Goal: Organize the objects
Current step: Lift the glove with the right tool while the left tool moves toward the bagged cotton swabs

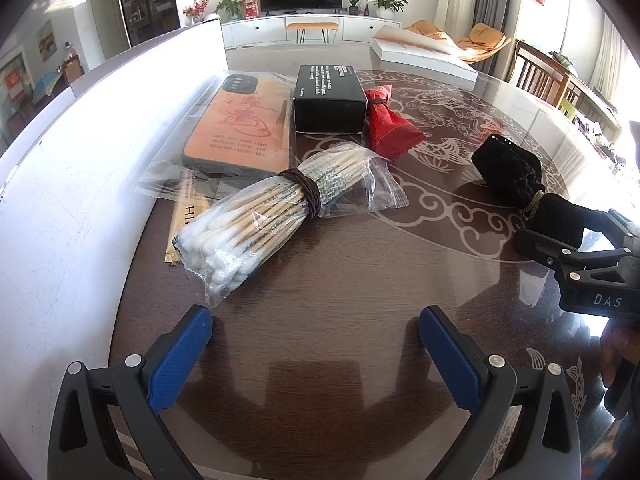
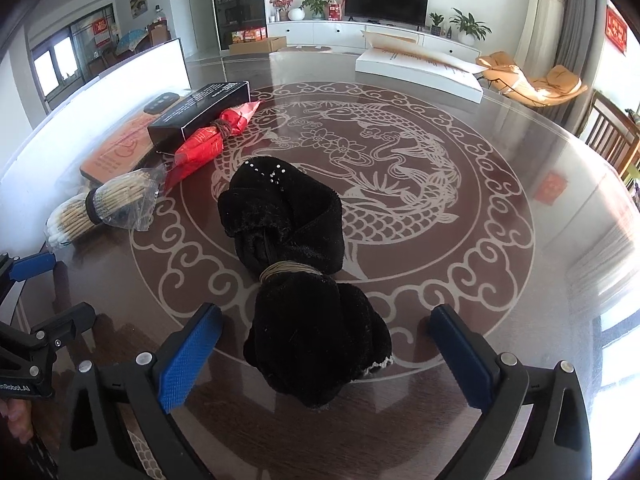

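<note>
A black fuzzy cloth bundle (image 2: 296, 232), tied in the middle with a tan band, lies on the dark patterned table (image 2: 440, 240). My right gripper (image 2: 324, 344) is open, and the bundle's near end lies between its blue pads without touching either. In the left wrist view the same bundle (image 1: 508, 164) lies at the right. My left gripper (image 1: 316, 344) is open over bare table, holding nothing. Ahead of it lie a bagged cotton swab bundle (image 1: 256, 216), an orange phone case (image 1: 240, 120) in plastic, a black box (image 1: 330, 100) and a tied red packet (image 1: 390, 124).
A large white box (image 1: 60, 200) walls off the left side. A flat white box (image 2: 420, 68) lies at the table's far edge. A tan paper sachet (image 1: 184, 216) sits under the swabs. Wooden chairs (image 1: 540, 72) stand to the right. A hand (image 1: 616, 356) shows at the right edge.
</note>
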A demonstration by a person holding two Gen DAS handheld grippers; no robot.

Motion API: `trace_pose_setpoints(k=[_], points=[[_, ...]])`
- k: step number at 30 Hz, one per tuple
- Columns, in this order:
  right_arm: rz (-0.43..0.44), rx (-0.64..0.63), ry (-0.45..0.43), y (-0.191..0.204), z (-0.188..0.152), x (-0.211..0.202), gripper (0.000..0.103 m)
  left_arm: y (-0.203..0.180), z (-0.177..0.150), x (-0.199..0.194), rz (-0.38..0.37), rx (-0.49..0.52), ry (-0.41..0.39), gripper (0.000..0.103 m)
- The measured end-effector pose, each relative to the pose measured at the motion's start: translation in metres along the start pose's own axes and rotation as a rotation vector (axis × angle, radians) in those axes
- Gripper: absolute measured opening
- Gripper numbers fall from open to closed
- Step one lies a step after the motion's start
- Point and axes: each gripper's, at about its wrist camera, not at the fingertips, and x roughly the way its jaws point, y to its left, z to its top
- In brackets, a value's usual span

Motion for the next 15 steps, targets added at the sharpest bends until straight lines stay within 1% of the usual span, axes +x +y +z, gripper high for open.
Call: trace_pose_setpoints(k=[15], points=[[-0.002,0.002,0.0,-0.0001,0.0009,0.0001,0.103,0.0001,-0.0003,-0.0005,0.0,-0.001,0.0,0.103]])
